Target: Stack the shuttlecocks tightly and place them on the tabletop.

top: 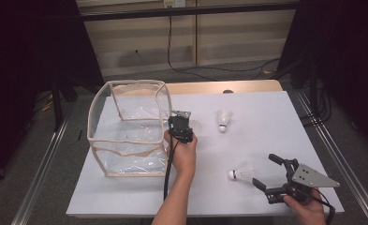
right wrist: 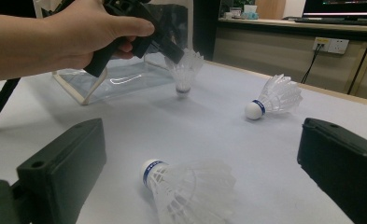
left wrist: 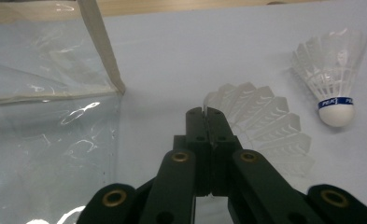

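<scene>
Shut on the feather rim of a shuttlecock (left wrist: 260, 126), the left gripper (top: 180, 127) holds it just beside the clear box (top: 125, 129), cork down, axis upright. It should lift clear over the wall, feathers uncrushed. Wide-jawed, the right gripper (top: 270, 176) flanks the near shuttlecock (right wrist: 190, 191), lying cork-left.
</scene>
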